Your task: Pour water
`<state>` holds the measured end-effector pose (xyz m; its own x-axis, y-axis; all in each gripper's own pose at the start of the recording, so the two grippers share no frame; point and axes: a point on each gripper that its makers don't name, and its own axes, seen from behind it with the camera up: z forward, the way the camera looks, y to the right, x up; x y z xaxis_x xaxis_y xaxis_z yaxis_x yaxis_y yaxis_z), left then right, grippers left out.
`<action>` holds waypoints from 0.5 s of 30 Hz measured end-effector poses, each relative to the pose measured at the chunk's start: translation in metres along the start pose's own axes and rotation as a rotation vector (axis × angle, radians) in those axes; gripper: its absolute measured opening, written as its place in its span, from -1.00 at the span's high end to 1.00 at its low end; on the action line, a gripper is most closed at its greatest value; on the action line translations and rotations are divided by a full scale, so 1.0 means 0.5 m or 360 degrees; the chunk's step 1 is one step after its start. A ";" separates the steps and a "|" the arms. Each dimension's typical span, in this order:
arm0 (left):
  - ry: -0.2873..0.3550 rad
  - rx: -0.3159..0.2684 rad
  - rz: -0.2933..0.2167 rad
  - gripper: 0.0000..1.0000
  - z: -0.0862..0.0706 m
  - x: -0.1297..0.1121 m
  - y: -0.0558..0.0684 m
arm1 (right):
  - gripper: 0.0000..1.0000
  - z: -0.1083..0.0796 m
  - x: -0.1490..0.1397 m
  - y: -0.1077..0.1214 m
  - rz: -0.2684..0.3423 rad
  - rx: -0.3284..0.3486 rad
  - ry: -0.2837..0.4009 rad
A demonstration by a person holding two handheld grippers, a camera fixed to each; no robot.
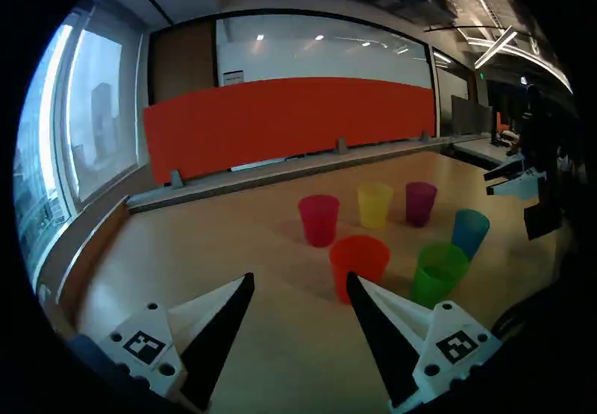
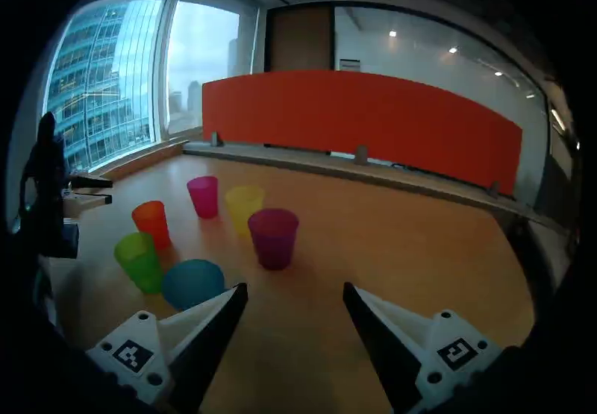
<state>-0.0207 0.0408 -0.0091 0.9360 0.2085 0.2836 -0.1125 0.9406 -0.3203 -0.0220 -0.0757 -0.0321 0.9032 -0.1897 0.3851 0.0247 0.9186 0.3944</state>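
Your left gripper (image 1: 298, 276) and right gripper (image 2: 295, 286): fingers apart, empty. Orange cup (image 1: 360, 259) just ahead of left, blue cup (image 2: 192, 283) ahead of right, clustered on table (image 1: 224, 242). Risk: your spread fingers clip green cup (image 1: 439, 271) beside orange, tipping it.

Six bright colours on a pale wood table (image 1: 246, 227)
Left gripper view, round the cluster: crimson cup (image 1: 319, 218) 9 o'clock, yellow cup (image 1: 374, 204) 11, purple cup (image 1: 420, 202) 1, blue cup (image 1: 470, 231) 3, green cup (image 1: 439, 272) 5, orange cup (image 1: 360, 261) 7; orange-red partition (image 1: 291, 119); left gripper (image 1: 299, 276) and right gripper (image 2: 295, 286) white, black inner faces, black-and-white markers
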 end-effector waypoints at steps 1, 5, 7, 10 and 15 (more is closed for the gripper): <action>0.0012 0.0012 -0.0010 -0.83 0.000 0.003 -0.003 | -0.98 -0.001 0.005 0.004 0.0004 -0.0021 0.0018; 0.0062 0.0068 -0.0042 -0.83 -0.002 0.019 -0.020 | -0.99 -0.002 0.026 0.023 0.0027 -0.0121 0.0094; 0.0099 0.0106 -0.0059 -0.83 -0.007 0.032 -0.030 | -0.99 -0.003 0.036 0.034 0.0037 -0.0173 0.0133; 0.0162 0.0156 -0.0085 -0.82 -0.014 0.053 -0.042 | -0.98 -0.007 0.053 0.049 0.0051 -0.0249 0.0202; 0.0242 0.0230 -0.0137 -0.82 -0.024 0.080 -0.058 | -0.98 -0.017 0.090 0.073 0.0074 -0.0374 0.0342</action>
<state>0.0237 0.0188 0.0008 0.9825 0.0934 0.1612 -0.0665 0.9841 -0.1649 0.0234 -0.0478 -0.0077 0.9749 -0.0910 0.2032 0.0570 0.9843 0.1671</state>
